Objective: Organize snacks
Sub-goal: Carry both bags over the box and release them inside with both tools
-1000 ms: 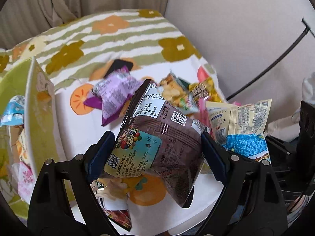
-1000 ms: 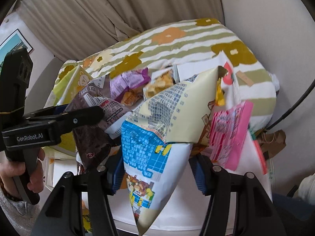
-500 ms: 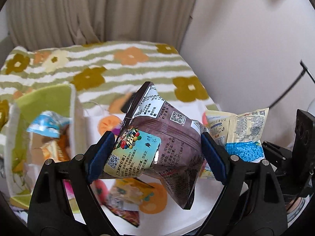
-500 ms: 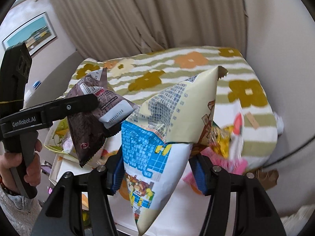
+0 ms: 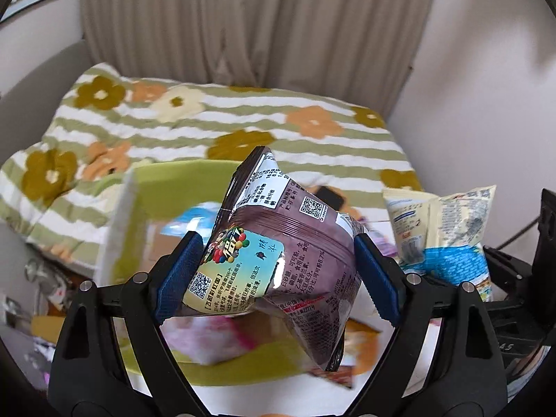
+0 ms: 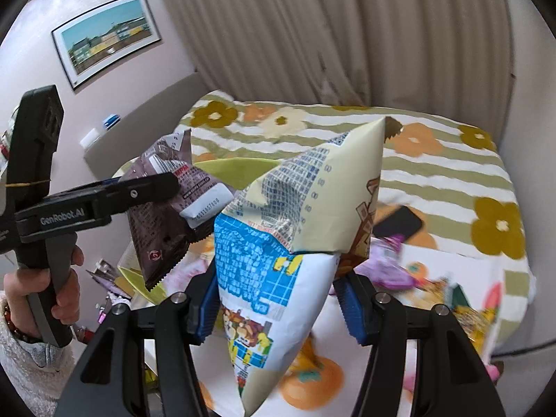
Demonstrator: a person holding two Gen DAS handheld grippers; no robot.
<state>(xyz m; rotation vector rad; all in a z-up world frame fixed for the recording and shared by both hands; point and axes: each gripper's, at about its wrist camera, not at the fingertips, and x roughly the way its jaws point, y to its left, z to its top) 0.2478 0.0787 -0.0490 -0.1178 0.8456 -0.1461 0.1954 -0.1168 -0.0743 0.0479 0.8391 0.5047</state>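
the brown snack bag (image 5: pixel 278 264) stands tilted, long axis running from its sealed top corner up and away to its lower corner near the camera, clamped between the left gripper (image 5: pixel 274 271) pads. the cream and blue bag (image 6: pixel 288 250) points corner-down, clamped in the right gripper (image 6: pixel 278 309). both bags hang higher over the green box (image 5: pixel 146 187) on the flowered bed (image 5: pixel 146 128) than a second ago.
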